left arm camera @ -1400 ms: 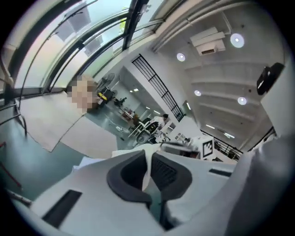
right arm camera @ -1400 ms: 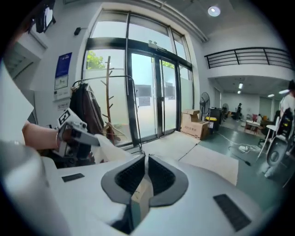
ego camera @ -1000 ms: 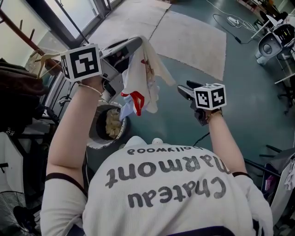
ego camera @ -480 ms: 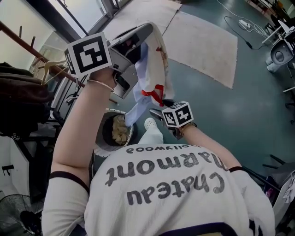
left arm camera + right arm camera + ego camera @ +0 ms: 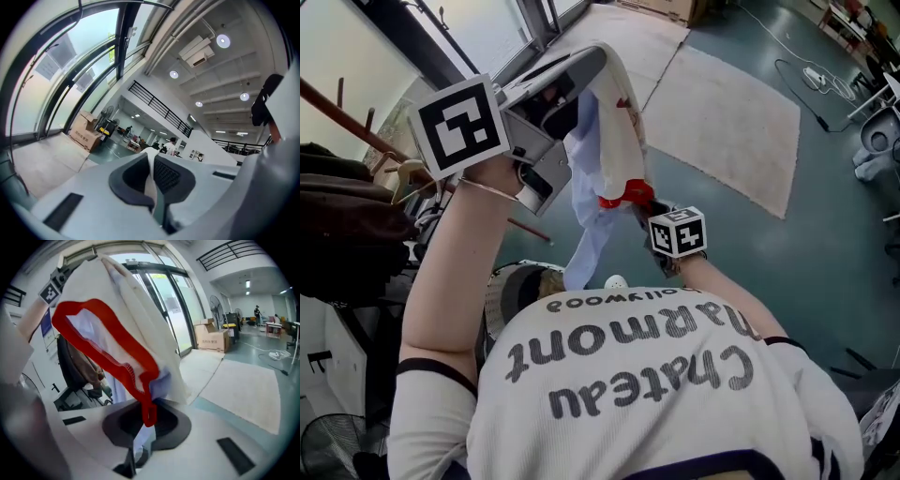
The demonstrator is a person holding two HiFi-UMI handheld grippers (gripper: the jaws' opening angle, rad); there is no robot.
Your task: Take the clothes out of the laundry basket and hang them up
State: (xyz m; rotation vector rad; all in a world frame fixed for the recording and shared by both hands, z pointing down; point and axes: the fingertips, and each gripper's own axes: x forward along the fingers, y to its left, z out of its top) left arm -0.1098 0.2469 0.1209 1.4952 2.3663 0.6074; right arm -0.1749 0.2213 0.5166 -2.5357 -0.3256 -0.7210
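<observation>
Person's white shirt [image 5: 609,441]: dark print, upside down in the head view, reads "Chateau Marmont"; smaller "Hollywood" sits at the shirt's collar edge. Cardboard boxes [image 5: 86,135]: print present, too small to read.

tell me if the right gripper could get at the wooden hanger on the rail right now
Probably not yet. The right gripper has its fingers just closed on the red trim of the white garment, and the hanger hangs far left, beyond the left gripper and the raised left arm.
</observation>
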